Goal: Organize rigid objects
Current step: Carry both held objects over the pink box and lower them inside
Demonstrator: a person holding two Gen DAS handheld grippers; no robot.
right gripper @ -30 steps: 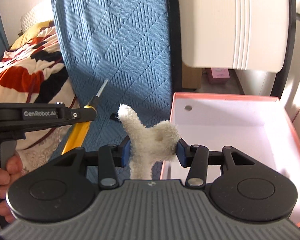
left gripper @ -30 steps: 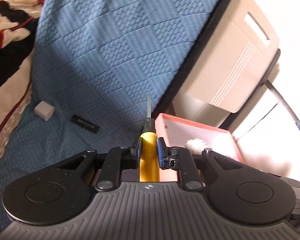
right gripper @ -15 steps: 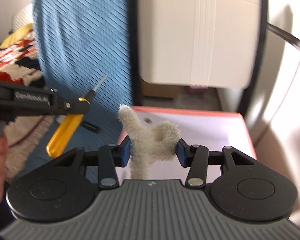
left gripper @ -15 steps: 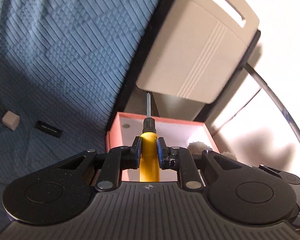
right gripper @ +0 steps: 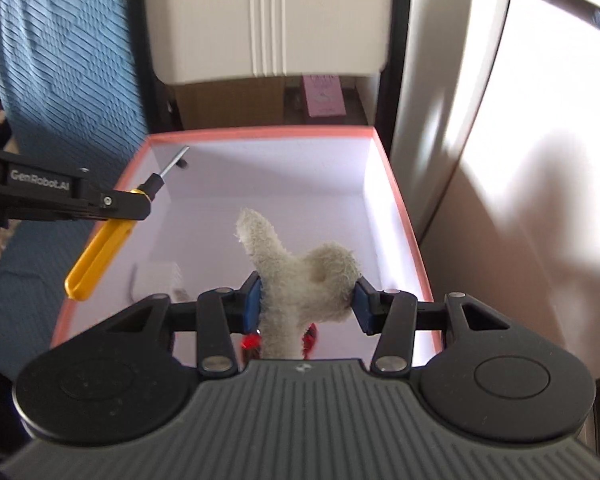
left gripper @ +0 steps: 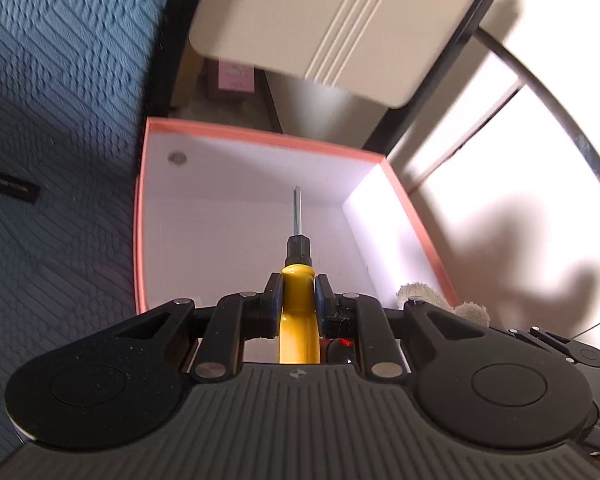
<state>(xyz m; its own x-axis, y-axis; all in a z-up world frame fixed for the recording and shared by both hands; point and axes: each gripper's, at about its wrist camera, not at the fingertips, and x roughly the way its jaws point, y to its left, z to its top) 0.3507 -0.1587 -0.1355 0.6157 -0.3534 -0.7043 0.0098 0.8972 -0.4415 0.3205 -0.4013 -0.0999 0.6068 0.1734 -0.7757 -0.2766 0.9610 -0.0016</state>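
— Both grippers have swung over the pink box; left gripper clamps the screwdriver.
— Right gripper grips the fluffy toy; only its view shows something white, blurry, beneath.

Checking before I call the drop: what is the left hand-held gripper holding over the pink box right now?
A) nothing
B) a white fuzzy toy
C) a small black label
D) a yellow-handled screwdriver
D: the left hand-held gripper is shut on the yellow-handled screwdriver, its tip over the pink box.
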